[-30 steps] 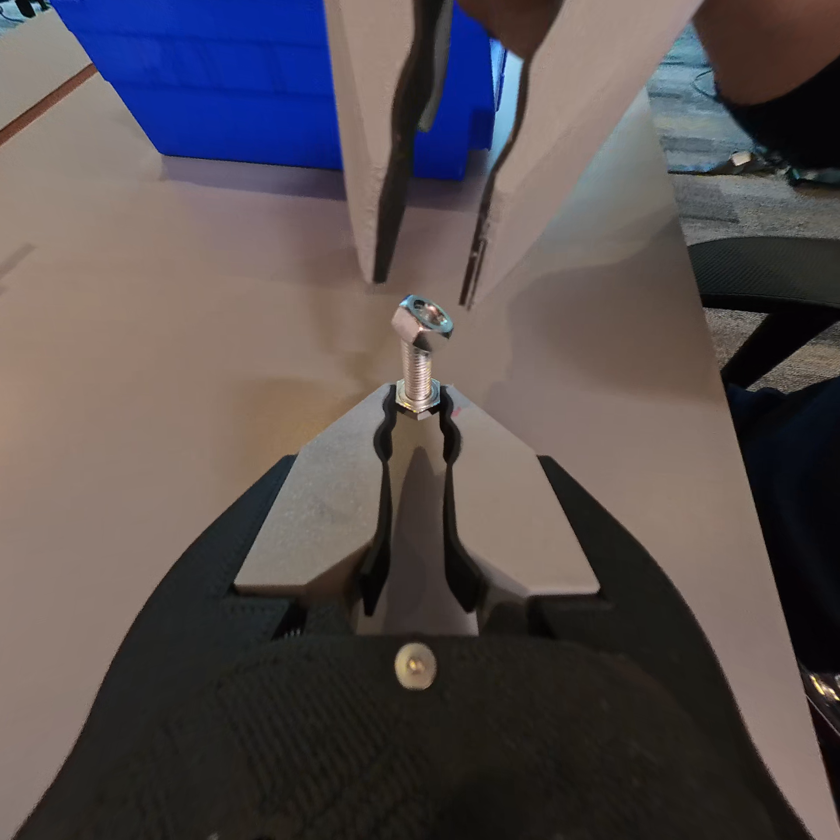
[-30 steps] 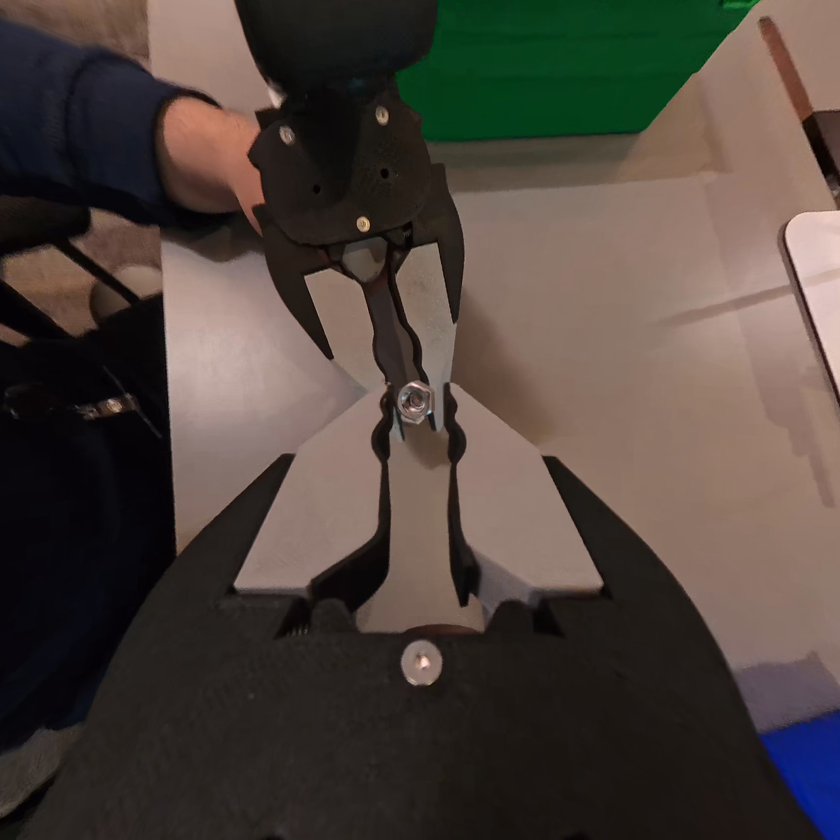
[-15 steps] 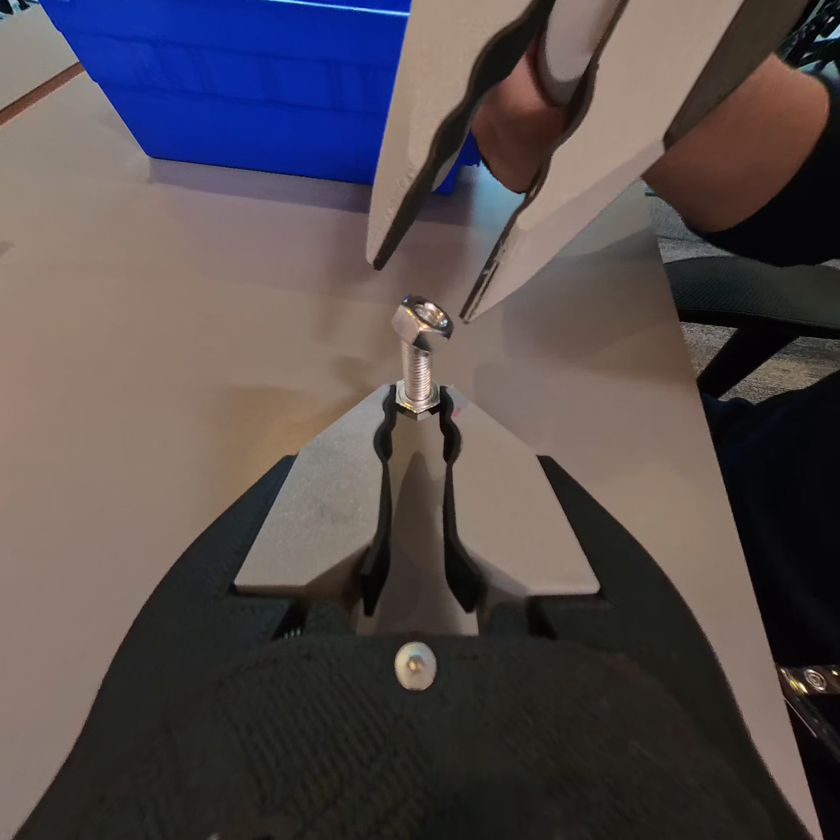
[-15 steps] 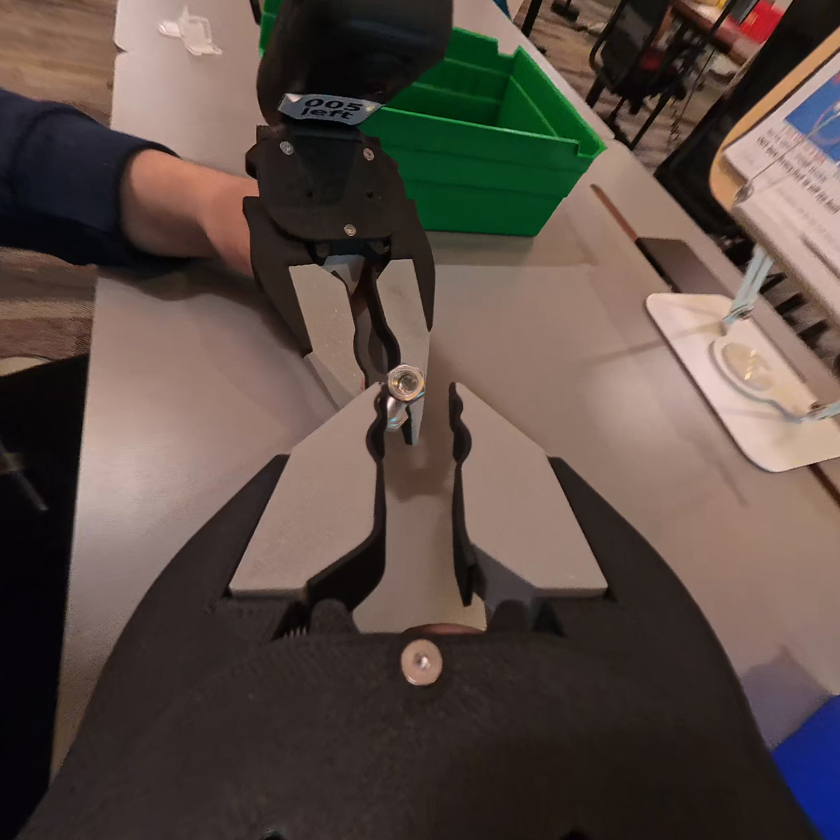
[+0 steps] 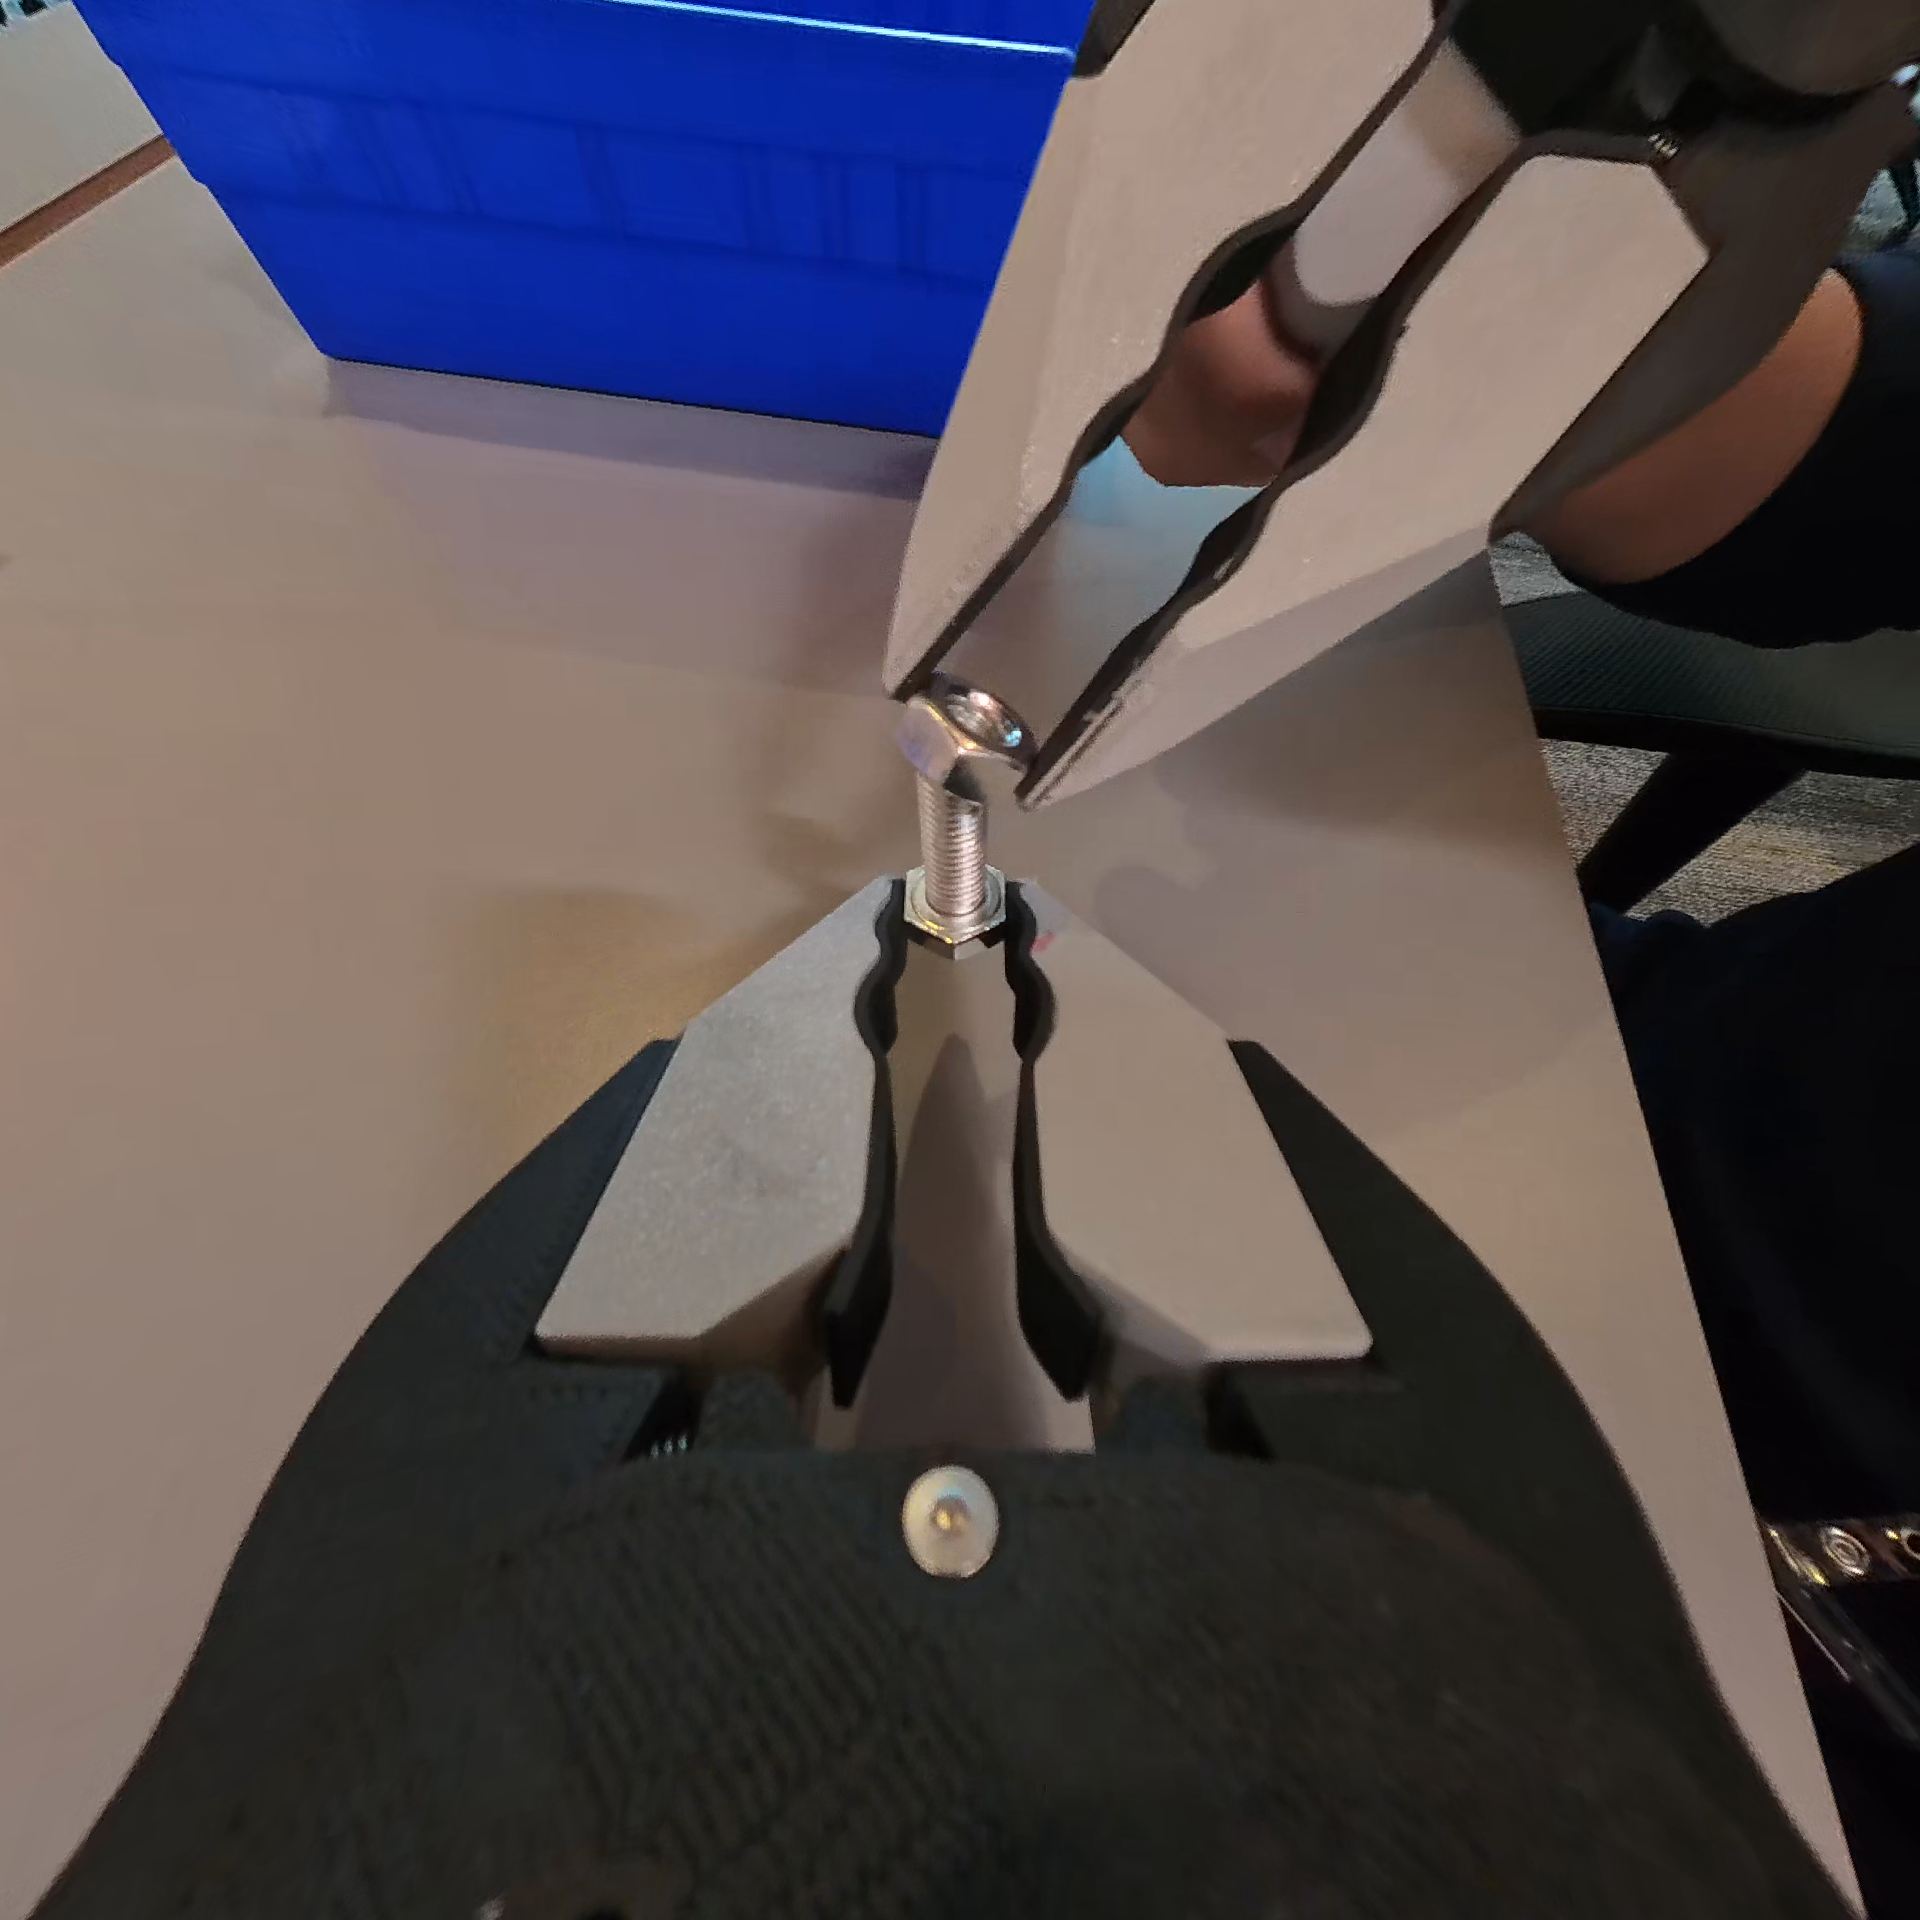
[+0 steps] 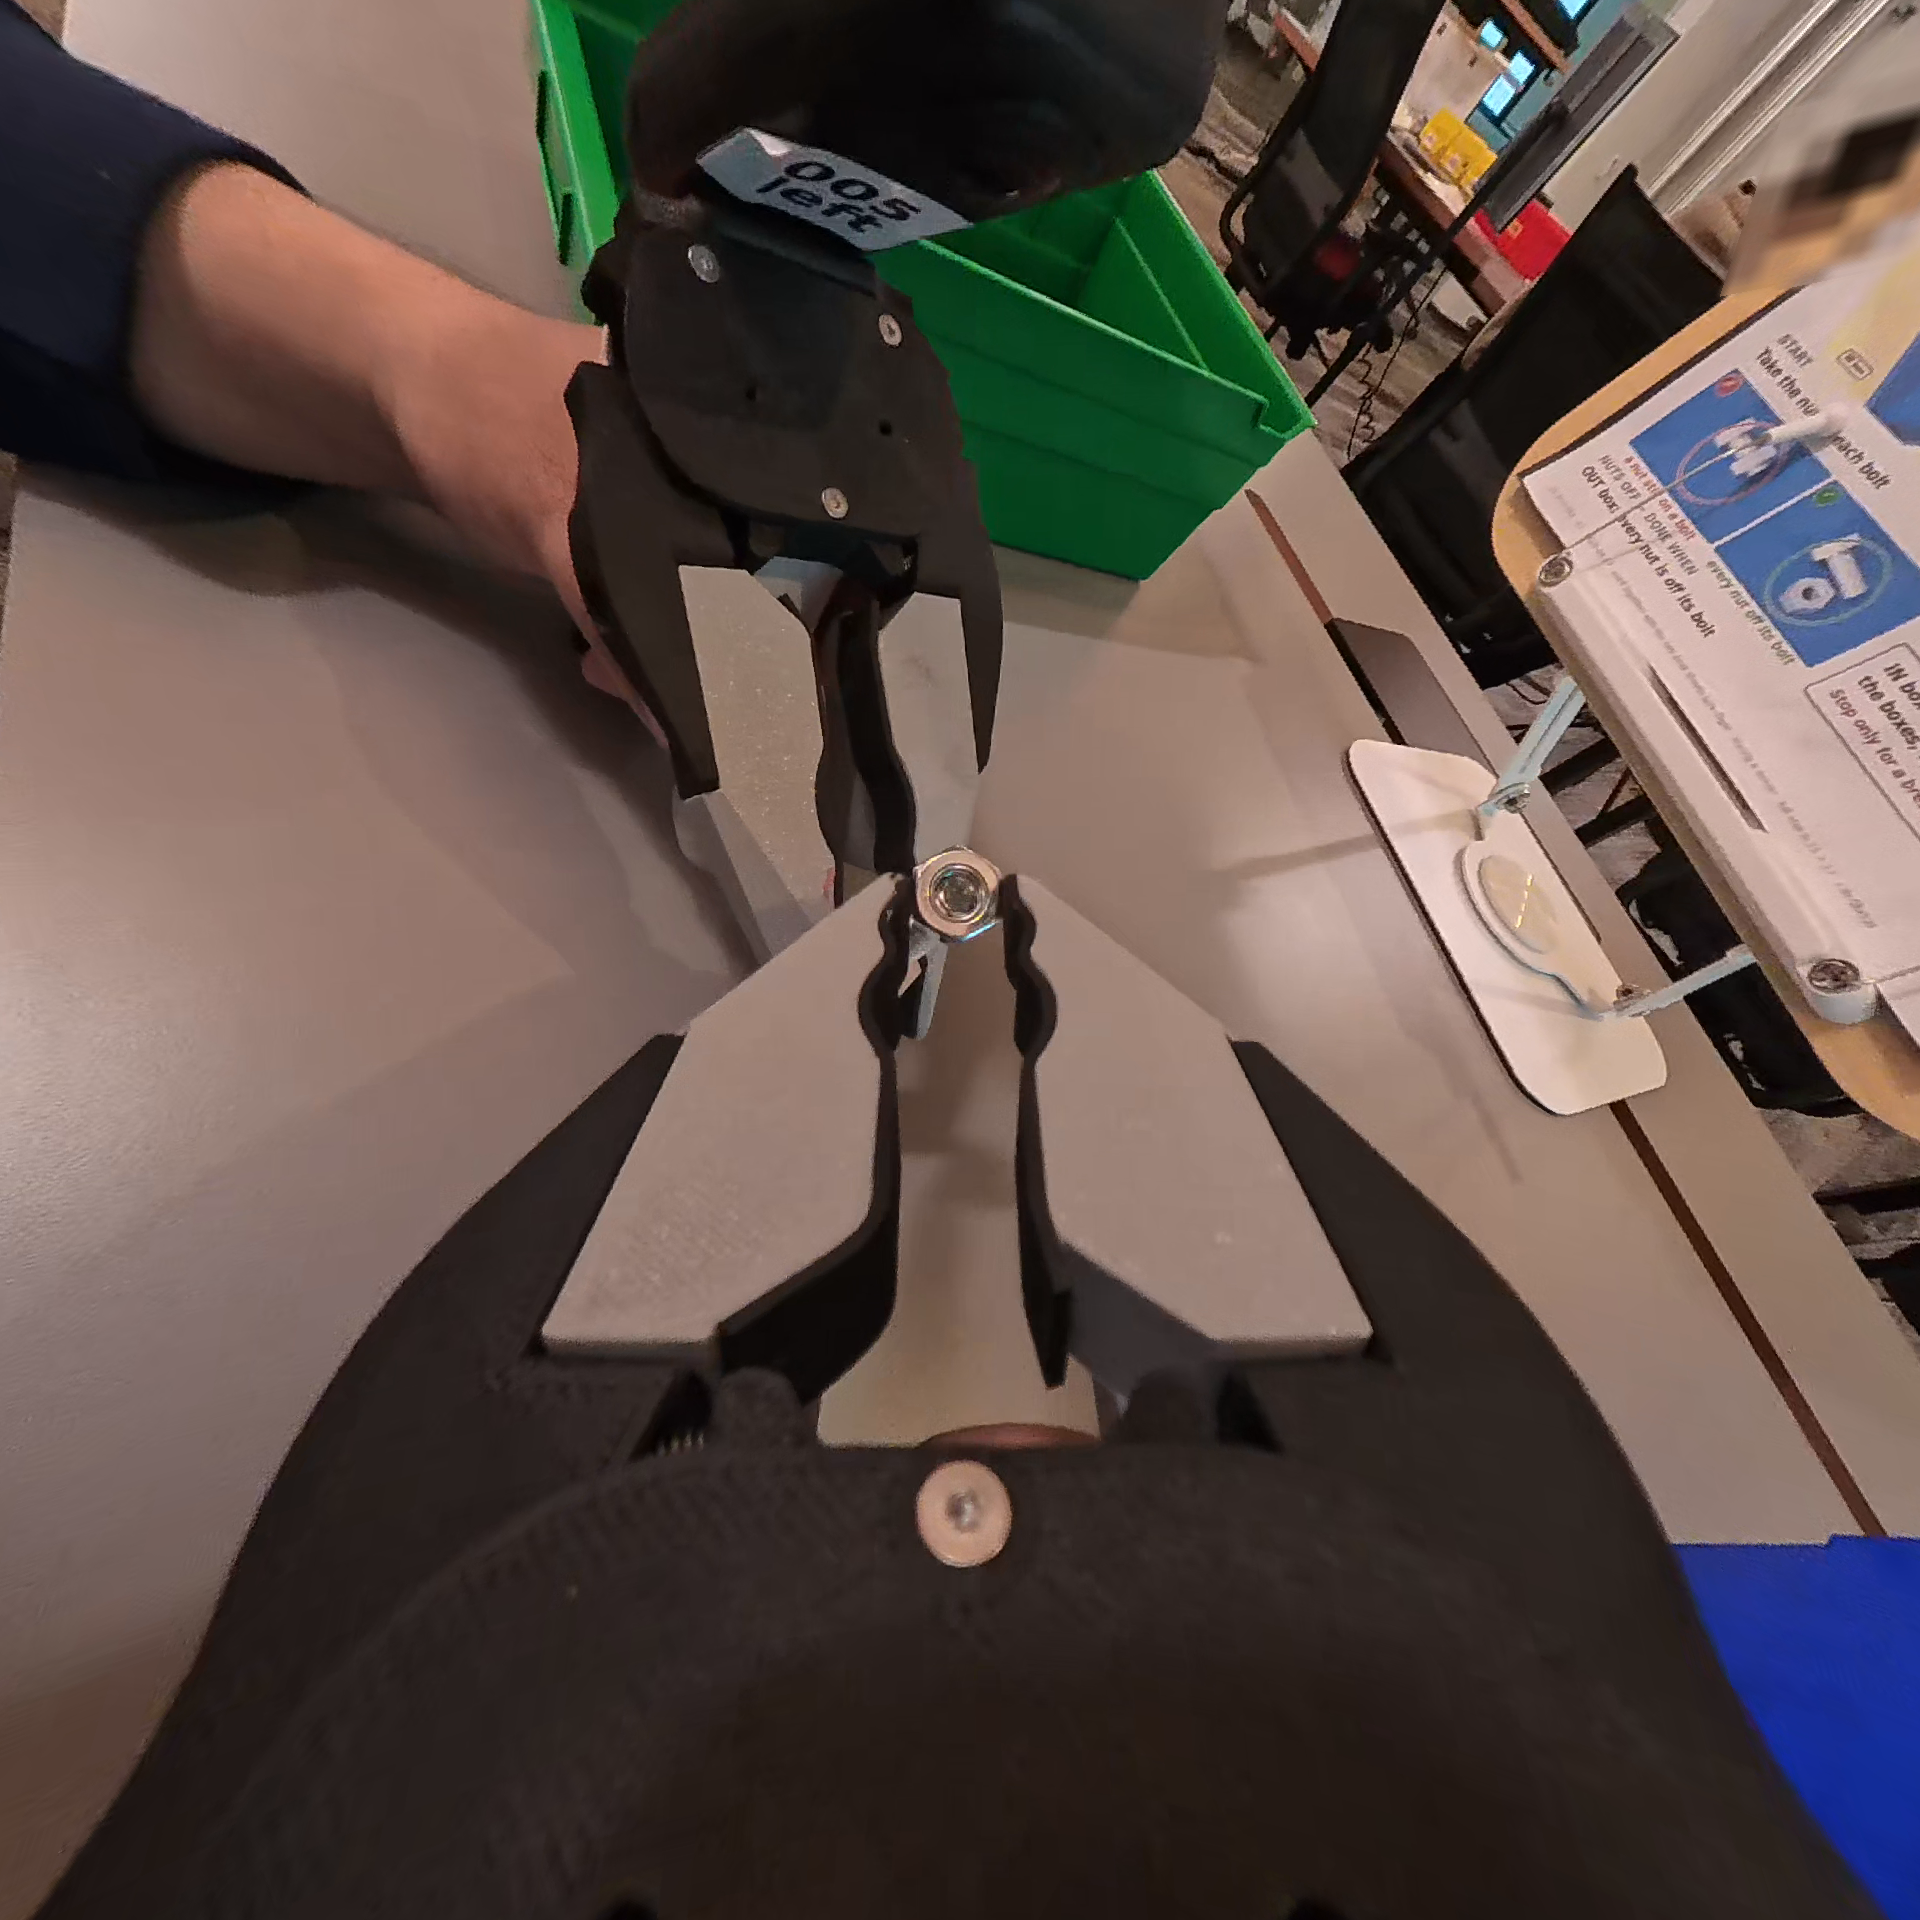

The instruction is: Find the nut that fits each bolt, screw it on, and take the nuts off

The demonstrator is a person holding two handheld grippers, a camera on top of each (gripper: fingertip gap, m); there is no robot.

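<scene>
Bolt (image 5: 948,842) clamped in left tool (image 5: 951,920), right tool (image 5: 961,743) at its tip

The counter (image 6: 260,935) is a smooth, pale grey surface with a thin dark seam (image 6: 1714,1288) running along its right part in the right wrist view. A green bin (image 6: 1091,416) stands on the counter. Right of the green bin, a flat white base plate (image 6: 1579,1070) lies on the counter and bears a pale blue wire stand. Between the green bin and the plate a flat dark panel (image 6: 1392,665) sits in the counter. A blue bin (image 5: 623,187) also stands on the counter, its wall casting a shadow on the surface.
</scene>
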